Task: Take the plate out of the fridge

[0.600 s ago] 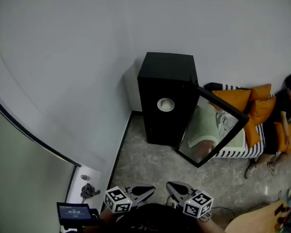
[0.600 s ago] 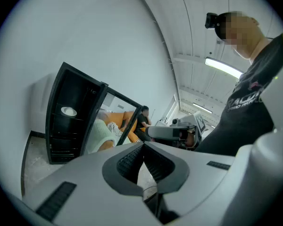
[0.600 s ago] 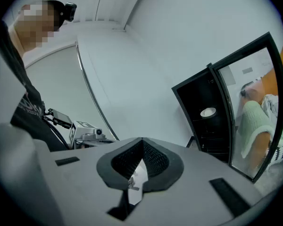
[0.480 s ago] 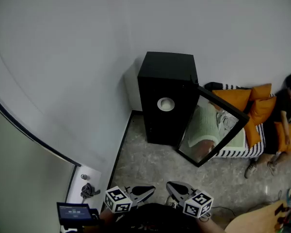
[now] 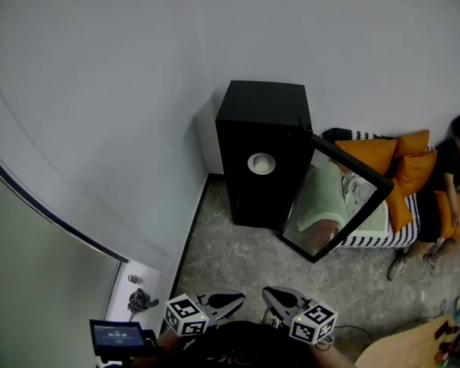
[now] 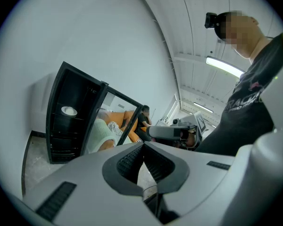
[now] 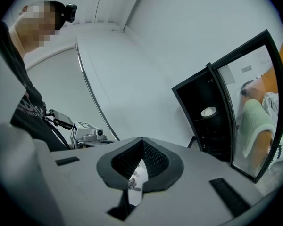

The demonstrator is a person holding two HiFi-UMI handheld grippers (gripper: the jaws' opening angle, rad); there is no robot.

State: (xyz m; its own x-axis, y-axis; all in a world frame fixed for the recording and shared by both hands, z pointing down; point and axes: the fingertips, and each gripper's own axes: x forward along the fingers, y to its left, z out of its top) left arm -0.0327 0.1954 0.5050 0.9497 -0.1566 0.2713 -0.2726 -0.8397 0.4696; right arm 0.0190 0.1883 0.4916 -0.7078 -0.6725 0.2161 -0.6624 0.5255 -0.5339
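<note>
Black fridge (image 5: pixel 261 156) on speckled floor (image 5: pixel 238 263), door (image 5: pixel 333 205) open; white plate (image 5: pixel 261 163) on upper shelf (image 7: pixel 203 119).

The left hand-held gripper (image 5: pixel 228 303) (image 6: pixel 142 146) and the right hand-held gripper (image 5: pixel 277 297) (image 7: pixel 142 141) are held low and close to the person's body. They sit side by side, a little apart, at the bottom edge of the head view. Both point forward and tilt slightly downward, their tips angled a little toward each other. Each has its jaws closed tip to tip with nothing between them. The left marker cube (image 5: pixel 185 315) and the right marker cube (image 5: pixel 313 322) sit at the rear ends, nearest the person.
</note>
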